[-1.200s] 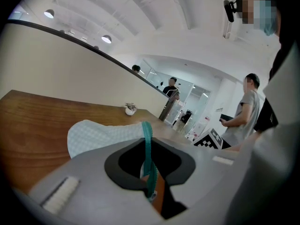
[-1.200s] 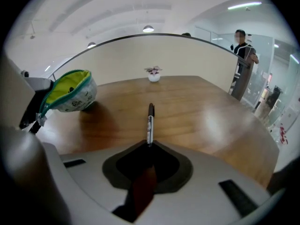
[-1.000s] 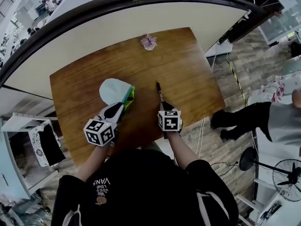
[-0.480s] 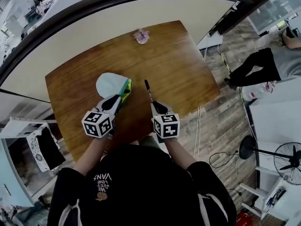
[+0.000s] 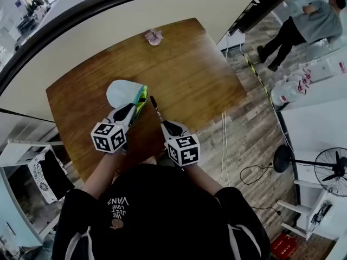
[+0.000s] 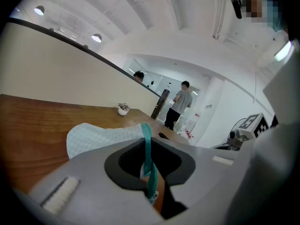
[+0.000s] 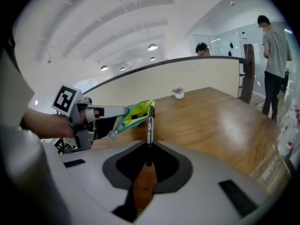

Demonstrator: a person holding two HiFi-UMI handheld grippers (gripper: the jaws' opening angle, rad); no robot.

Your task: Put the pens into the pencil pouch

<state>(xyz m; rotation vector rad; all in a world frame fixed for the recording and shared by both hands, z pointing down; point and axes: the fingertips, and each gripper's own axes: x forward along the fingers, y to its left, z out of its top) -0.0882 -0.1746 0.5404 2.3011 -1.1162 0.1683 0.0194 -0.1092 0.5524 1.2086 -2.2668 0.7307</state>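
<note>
Your left gripper (image 5: 129,113) pinches the pouch (image 5: 120,92) by its open rim; your right gripper (image 5: 166,125) clamps a pen (image 5: 155,107) at center frame, just beside the mouth, not yet inside.

The table (image 5: 190,75) is of brown wood with rounded corners, and its top shines a little under the lamps. Its far side stands close along a curved cream wall (image 5: 108,31). 2 things rest on it. A small plant (image 5: 154,36) in a white pot stands near the far edge, about at its middle. The pale blue pouch (image 5: 122,92) lies nearer to the person, left of centre and well apart from the plant. Its open end is raised off the wood.
</note>
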